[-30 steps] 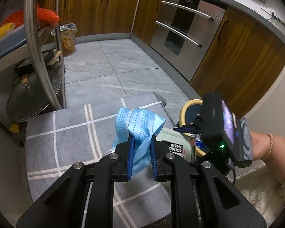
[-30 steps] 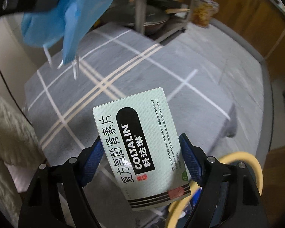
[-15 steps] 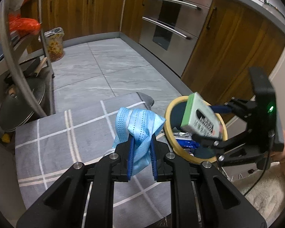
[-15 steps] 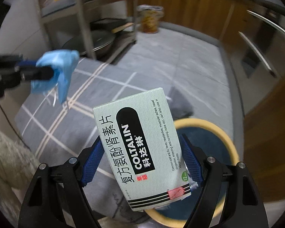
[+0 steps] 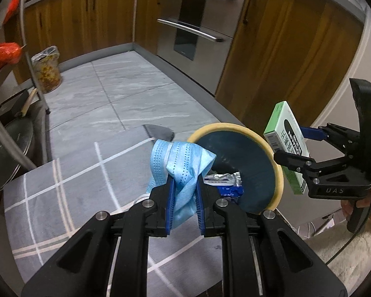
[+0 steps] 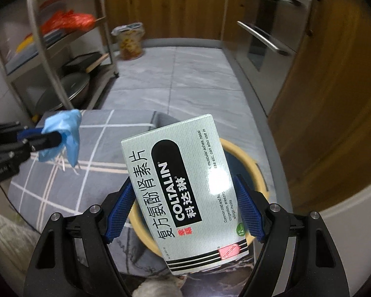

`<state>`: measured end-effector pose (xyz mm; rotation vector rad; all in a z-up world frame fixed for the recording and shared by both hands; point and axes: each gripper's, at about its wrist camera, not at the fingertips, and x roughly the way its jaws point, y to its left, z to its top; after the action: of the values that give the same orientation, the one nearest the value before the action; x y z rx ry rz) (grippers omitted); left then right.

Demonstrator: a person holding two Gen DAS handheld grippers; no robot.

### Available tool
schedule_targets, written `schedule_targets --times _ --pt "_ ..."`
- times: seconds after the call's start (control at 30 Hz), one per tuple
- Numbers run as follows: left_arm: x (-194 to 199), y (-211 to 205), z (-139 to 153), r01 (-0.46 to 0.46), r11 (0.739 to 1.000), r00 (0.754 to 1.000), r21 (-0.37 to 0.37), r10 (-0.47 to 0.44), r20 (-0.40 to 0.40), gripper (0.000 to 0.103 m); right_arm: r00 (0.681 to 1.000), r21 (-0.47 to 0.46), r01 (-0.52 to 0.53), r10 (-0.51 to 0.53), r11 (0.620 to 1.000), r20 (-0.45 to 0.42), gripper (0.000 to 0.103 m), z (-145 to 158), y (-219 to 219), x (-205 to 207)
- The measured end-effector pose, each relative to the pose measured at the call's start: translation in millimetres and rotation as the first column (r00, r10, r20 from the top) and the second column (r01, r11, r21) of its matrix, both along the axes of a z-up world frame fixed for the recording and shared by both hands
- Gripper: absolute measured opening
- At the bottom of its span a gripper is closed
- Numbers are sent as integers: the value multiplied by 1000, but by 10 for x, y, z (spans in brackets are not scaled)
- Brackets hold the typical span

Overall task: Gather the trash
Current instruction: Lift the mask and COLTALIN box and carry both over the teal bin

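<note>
The right gripper (image 6: 185, 210) fingers clamp the medicine box (image 6: 185, 193) above the bin (image 5: 277, 170); the left gripper (image 5: 184, 198) fingers pinch the face mask (image 5: 180, 163) beside its rim. Centre each before releasing.

Your left gripper (image 5: 184, 199) points steeply downward, its blue pads nearly together and pinching something soft between them. Your right gripper (image 6: 184, 212) also tilts downward, jaws spread wide with both pads pressed against the flat sides of what sits between them; your hand (image 5: 358, 205) grips its handle.
</note>
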<state>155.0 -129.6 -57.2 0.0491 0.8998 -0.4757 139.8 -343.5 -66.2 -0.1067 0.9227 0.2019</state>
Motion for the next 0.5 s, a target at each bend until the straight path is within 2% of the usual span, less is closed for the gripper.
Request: schedule_targets --times 0.2,0.33,0.43,0.5 --pt "48 -298 -79 50 998 999 -30 -50 -1 15 998 -2 54 -54 999 -19 79 -106 -239 58" --pt "91 -445 -231 102 990 995 -99 -99 35 15 993 25 108 -106 994 -54 79 -233 -458 209" --pt "73 -598 -388 142 988 987 -54 -137 86 15 979 97 182 -170 979 -114 79 -341 -650 360" --pt "70 -702 -525 171 985 981 -27 -168 93 15 967 134 227 -208 965 -145 79 -401 -733 426"
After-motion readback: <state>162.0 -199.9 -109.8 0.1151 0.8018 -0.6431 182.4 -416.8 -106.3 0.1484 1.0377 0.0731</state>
